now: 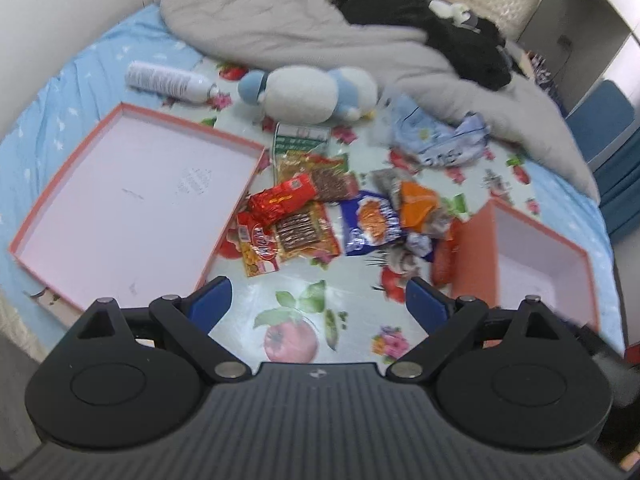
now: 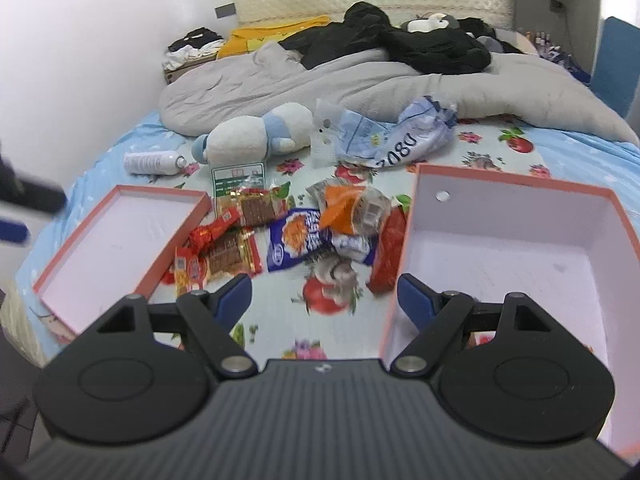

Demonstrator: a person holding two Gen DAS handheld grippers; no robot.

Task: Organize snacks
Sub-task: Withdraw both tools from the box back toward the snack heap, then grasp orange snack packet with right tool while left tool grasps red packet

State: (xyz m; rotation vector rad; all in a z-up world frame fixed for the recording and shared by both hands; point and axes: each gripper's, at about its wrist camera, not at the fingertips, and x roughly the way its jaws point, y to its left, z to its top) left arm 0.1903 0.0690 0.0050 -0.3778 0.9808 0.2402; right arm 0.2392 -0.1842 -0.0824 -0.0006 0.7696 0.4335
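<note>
A pile of snack packets lies on the flowered sheet between two pink boxes. It holds a red wrapper (image 1: 280,200), brown-and-gold packets (image 1: 304,232), a blue packet (image 1: 372,222) and an orange packet (image 1: 416,200). The pile also shows in the right wrist view, with the blue packet (image 2: 298,240) in its middle. The shallow lid (image 1: 120,200) lies left and the deep box (image 2: 500,248) right. My left gripper (image 1: 318,304) is open and empty, short of the pile. My right gripper (image 2: 324,300) is open and empty, beside the deep box's near left corner.
A white-and-blue plush toy (image 1: 312,92) and a white spray bottle (image 1: 168,80) lie behind the pile. A crumpled blue-and-white plastic bag (image 2: 392,140) sits behind the deep box. A grey duvet (image 2: 300,76) with black clothes covers the far bed. A wall runs along the left.
</note>
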